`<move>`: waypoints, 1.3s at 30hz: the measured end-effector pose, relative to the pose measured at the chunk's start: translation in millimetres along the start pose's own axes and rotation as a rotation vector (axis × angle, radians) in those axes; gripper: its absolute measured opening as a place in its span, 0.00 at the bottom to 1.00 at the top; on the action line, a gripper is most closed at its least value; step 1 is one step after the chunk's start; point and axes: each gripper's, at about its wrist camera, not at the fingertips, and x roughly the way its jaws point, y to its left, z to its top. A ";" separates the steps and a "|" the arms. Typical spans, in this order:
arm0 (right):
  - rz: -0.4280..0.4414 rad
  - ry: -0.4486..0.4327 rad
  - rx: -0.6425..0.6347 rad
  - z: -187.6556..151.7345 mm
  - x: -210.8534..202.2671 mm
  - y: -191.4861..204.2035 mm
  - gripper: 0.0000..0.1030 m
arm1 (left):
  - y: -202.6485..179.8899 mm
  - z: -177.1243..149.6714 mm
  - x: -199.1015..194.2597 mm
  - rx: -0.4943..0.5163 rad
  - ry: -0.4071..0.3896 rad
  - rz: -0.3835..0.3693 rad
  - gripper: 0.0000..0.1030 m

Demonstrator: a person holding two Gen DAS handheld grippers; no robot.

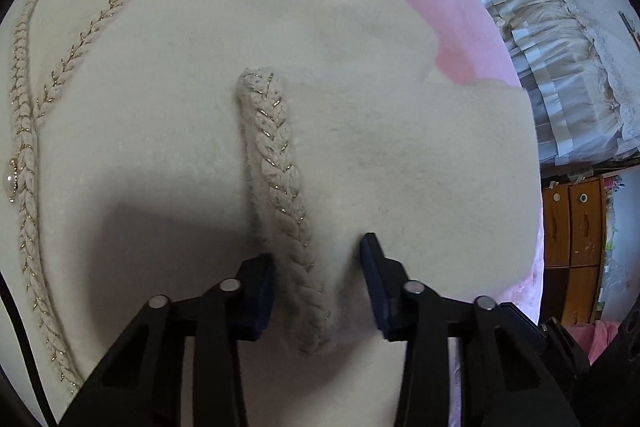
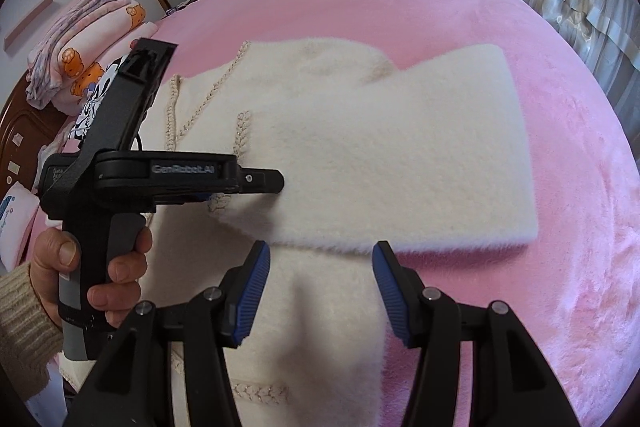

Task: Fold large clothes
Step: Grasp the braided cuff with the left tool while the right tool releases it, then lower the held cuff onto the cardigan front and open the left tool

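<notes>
- A cream fuzzy cardigan (image 2: 380, 155) lies spread on a pink plush blanket (image 2: 520, 67), with one sleeve folded across the body so that its cuff sits near the middle of the garment.
- The cuff's braided trim (image 1: 276, 163), flecked with gold thread, runs straight up the left wrist view; more of the same braid lines the front opening at the left, beside a pearl button (image 1: 10, 181).
- The left gripper (image 1: 318, 251) points steeply down onto the sleeve end, its jaws astride the braided cuff. The near pad touches the braid; the other seems to stand just clear of the fleece, though the pile makes that hard to judge. The jaws are partly apart, not clamped.
- A hand (image 2: 80, 267) in a ribbed beige knit sleeve (image 2: 20, 315) holds that gripper's grey handle.
- The right gripper (image 2: 320, 255) hangs above the cardigan's near part, just below the folded sleeve's edge, jaws about half apart with nothing between them.
- Folded patterned bedding (image 2: 88, 39) is stacked at the far left of the bed.
</notes>
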 end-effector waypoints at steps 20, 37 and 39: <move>-0.152 -0.004 0.060 -8.4 -6.8 -46.1 0.52 | -78.8 24.3 -187.8 0.182 -0.379 0.023 0.10; -0.101 -0.027 0.056 26.5 44.7 -29.0 0.52 | -31.7 40.3 -275.1 0.124 -0.521 0.180 0.11; -0.120 -0.026 0.044 30.3 49.8 -25.0 0.52 | -20.2 37.1 -275.2 0.121 -0.514 0.216 0.11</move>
